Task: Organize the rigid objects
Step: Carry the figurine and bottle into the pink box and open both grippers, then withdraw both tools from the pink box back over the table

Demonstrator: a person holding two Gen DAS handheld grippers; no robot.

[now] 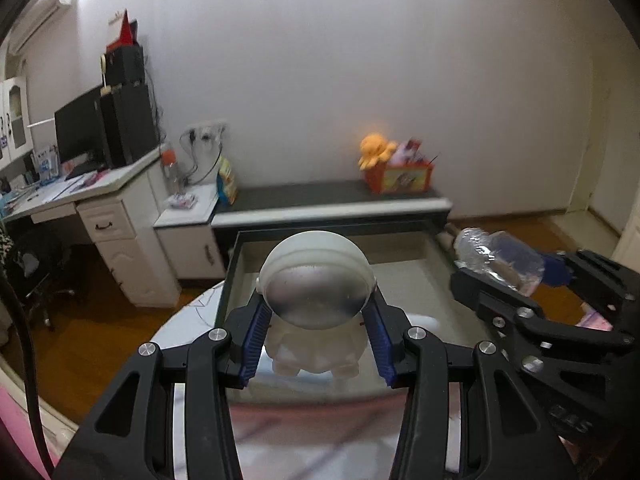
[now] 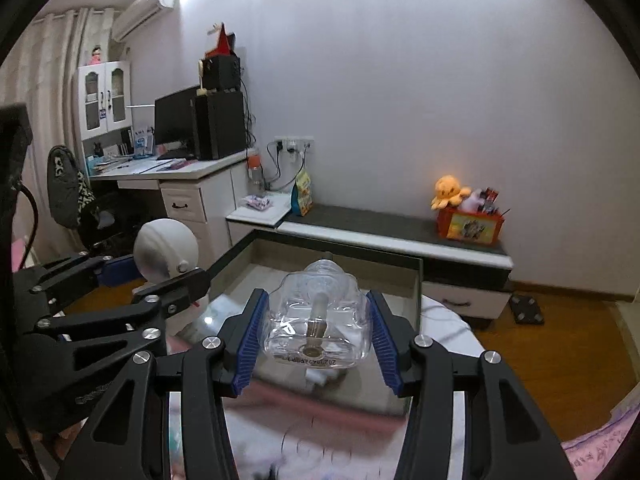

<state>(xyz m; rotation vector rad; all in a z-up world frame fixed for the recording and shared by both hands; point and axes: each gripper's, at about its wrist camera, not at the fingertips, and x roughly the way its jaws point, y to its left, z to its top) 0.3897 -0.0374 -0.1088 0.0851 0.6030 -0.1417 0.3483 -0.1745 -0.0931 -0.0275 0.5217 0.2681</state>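
Left hand-held gripper [image 1: 318, 340] clamps a white astronaut figurine [image 1: 316, 300]; right hand-held gripper [image 2: 318, 340], at its 3 o'clock, clamps a clear bottle [image 2: 316, 316] above the open tray [image 2: 418, 280].

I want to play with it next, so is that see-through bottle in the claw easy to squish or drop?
The clear bottle looks empty, so it is probably light. Its thin, glossy plastic walls may dent if squeezed hard and could slip. The right gripper clamps its flat sides with ribbed blue pads, which likely helps it stay put.
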